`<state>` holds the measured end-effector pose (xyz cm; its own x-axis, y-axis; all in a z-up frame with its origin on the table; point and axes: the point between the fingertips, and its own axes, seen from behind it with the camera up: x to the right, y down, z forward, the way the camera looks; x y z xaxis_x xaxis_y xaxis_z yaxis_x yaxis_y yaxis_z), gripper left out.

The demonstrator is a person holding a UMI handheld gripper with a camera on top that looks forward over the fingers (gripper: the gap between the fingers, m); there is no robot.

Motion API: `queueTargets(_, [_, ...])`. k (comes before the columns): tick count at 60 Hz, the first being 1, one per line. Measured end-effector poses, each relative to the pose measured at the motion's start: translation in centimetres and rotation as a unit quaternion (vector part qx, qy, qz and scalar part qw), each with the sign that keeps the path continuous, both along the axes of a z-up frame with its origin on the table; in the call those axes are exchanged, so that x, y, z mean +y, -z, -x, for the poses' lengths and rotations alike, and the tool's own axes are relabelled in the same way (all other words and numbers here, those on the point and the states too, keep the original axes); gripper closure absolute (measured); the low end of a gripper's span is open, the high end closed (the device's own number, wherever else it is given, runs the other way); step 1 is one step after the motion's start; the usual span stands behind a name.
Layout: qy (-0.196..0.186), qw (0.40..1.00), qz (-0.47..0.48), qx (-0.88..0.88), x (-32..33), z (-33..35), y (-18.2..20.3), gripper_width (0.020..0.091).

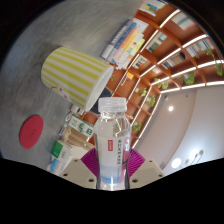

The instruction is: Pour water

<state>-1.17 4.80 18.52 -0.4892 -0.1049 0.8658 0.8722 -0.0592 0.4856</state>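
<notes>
Clear plastic is what you have in the tool [113,172]: a bottle [113,140] with a white cap and a red label running down its front. Both pink pads press on its lower body, so the tool is clamped on the bottle, which stands upright along the fingers.

The whole view is tilted hard, so the bottle looks lifted off the bench [30,70]. Whether its base touches anything cannot be seen.

Expect thin, smooth walls that give under pressure and slide easily on the pads. If it is full, which cannot be told here, it will feel top-heavy as you tip it. The hold low on the label is sound; a grip nearer the middle would steady the pour.

The cap appears closed, so nothing will pour until it comes off.

Just beyond the bottle, up and to its left, sits a yellow-and-white striped cup [77,76], the likely target. A red disc [32,130] lies on the bench further left. Shelves [165,50] fill the background.
</notes>
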Motion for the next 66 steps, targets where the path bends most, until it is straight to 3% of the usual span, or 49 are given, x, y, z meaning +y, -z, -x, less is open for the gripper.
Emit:
queueTargets(10, [0.029, 0.943, 0.063, 0.325, -1.4, -2.9, 1.6, 0.0750])
queueTargets(16, [0.018, 0.837, 0.097, 0.538, -2.0, -3.8, 2.0, 0.0750])
queueTargets(26, [0.000, 0.596, 0.148, 0.789, -2.3, -4.2, 4.8, 0.0750])
queueTargets(31, [-0.002, 0.534, 0.157, 0.831, -1.8, -4.6, 6.8, 0.0750])
queueTargets(41, [-0.008, 0.495, 0.163, 0.854, -0.7, -5.1, 9.0, 0.0750])
queueTargets(52, [-0.038, 0.498, 0.159, 0.852, -0.6, -3.8, 8.9, 0.0739])
queueTargets(59, [-0.021, 0.501, 0.163, 0.850, 0.0, -3.9, 10.9, 0.0759])
queueTargets(66, [-0.028, 0.485, 0.154, 0.860, 0.0, -4.2, 10.6, 0.0739])
